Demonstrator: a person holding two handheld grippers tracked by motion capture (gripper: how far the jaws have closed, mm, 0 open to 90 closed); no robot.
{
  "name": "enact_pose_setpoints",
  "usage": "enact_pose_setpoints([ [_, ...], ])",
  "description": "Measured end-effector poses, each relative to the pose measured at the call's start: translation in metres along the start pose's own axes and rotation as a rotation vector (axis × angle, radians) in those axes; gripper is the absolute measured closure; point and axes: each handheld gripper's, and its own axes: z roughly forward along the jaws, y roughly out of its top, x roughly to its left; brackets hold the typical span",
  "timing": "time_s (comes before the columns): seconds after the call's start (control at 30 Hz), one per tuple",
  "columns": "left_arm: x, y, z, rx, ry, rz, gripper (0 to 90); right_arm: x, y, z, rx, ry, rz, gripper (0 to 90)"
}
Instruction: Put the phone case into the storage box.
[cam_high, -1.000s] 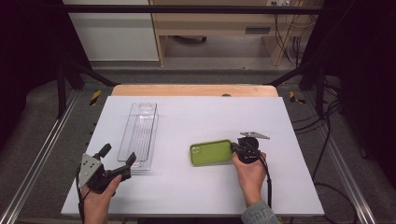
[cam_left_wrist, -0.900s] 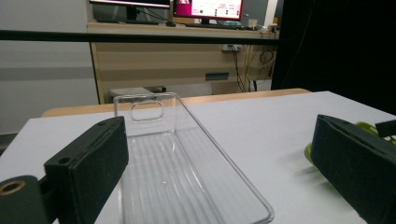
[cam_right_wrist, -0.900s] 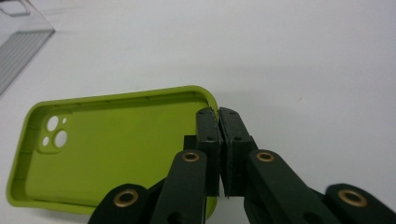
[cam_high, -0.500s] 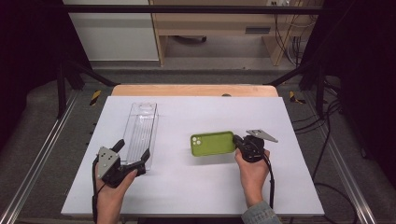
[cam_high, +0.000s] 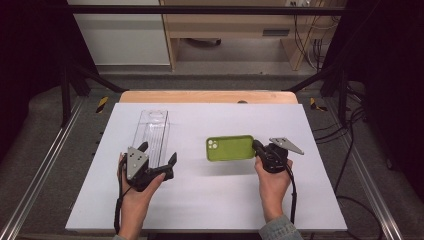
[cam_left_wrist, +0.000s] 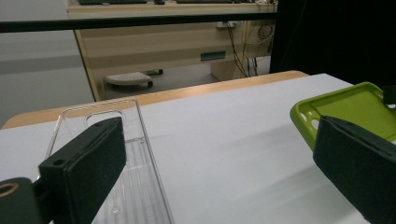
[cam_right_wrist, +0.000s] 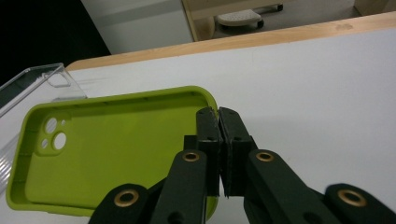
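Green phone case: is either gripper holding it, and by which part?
The right gripper holds the green phone case, jaws shut on the rim of its short end opposite the camera cutout. The left gripper is open, holding nothing.

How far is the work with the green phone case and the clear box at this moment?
Done: the right gripper is shut on the rim of the green phone case, which looks raised off the white table. In hand: the left gripper, fingers wide open, is at the near end of the clear box. Left: probably bringing case and box together.
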Motion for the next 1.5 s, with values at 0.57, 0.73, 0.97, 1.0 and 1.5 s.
enact_pose_setpoints([
  [0.57,-0.005,0.021,0.021,-0.005,-0.002,0.012,2.9,0.013,0.001,0.002,-0.047,0.013,0.011,88.3],
  [0.73,0.000,0.025,0.023,0.008,0.004,0.022,3.5,0.018,0.001,0.000,-0.061,0.006,0.003,88.2],
  [0.97,-0.003,0.027,0.028,0.017,-0.020,0.026,4.1,0.025,0.003,-0.002,-0.075,0.011,0.004,88.2],
  [1.0,-0.004,0.027,0.027,0.016,-0.020,0.024,4.1,0.026,0.004,-0.003,-0.085,0.008,0.006,88.2],
  [1.5,-0.026,0.019,0.033,0.062,-0.081,0.022,4.4,0.040,0.009,-0.013,-0.127,0.018,-0.005,88.2],
])
